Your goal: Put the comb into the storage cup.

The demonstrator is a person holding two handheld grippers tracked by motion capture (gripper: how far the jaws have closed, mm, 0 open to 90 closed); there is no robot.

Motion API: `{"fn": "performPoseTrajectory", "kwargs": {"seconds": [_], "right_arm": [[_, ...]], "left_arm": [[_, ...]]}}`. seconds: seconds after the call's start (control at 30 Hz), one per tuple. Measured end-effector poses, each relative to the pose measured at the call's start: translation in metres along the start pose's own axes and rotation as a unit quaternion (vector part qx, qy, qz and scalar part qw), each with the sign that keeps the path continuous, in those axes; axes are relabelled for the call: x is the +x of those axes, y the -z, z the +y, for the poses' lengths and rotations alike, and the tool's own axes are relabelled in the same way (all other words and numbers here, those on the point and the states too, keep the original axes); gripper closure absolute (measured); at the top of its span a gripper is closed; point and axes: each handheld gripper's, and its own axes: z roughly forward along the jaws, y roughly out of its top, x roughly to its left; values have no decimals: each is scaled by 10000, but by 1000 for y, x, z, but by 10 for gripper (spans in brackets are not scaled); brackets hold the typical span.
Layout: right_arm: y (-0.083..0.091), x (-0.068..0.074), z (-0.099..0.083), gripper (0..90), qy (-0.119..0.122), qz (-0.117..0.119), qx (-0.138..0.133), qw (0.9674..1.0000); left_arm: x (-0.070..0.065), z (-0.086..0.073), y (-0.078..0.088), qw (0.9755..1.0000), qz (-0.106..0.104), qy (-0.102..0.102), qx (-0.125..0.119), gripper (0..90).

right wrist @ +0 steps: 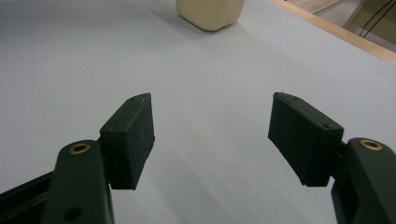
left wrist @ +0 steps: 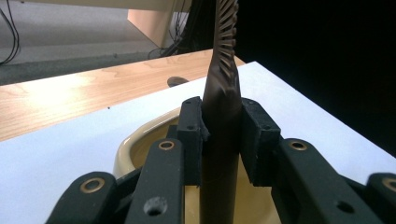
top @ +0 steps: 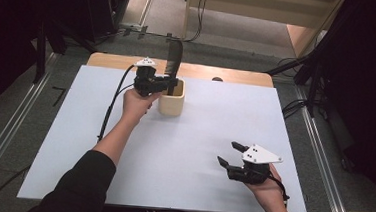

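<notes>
A cream holder cup (top: pixel 172 98) stands on the white table sheet (top: pixel 184 136) toward the back. A dark brown utensil with a slotted, ribbed head (top: pixel 174 60) stands upright in it. My left gripper (top: pixel 166 83) is shut on the utensil's handle just above the cup's rim. In the left gripper view the handle (left wrist: pixel 221 135) is squeezed between the two pads, with the cup's rim (left wrist: pixel 135 140) below. My right gripper (top: pixel 228 154) rests near the table's front right, open, with nothing between its jaws. The right gripper view shows the cup (right wrist: pixel 210 13) far ahead of that gripper (right wrist: pixel 212 135).
A wooden tabletop strip (top: pixel 228 75) runs along the back of the sheet, with a small dark spot (top: pixel 217 79) on it. Metal rails flank the table on both sides. Cables lie on the floor behind.
</notes>
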Motion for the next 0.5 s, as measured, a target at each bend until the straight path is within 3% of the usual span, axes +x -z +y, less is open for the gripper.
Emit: {"fn": "performPoseTrajectory", "kwargs": {"seconds": [0.03, 0.1, 0.17, 0.27, 0.5], "right_arm": [[0, 0, 0, 295, 33, -8, -8, 10000], [0, 0, 0, 296, 15, -6, 0, 10000], [0, 0, 0, 296, 39, -4, -2, 10000], [1, 0, 0, 296, 21, -11, 4, 10000], [0, 0, 0, 296, 33, -19, 3, 10000]], "left_arm": [[0, 0, 1, 10000, -54, 28, -2, 688], [0, 2, 4, 10000, 89, 3, 13, 474], [2, 5, 9, 9999, 69, 124, -25, 338], [6, 8, 17, 9996, 0, 288, -2, 307], [5, 10, 29, 9992, -65, 343, 203, 307]]}}
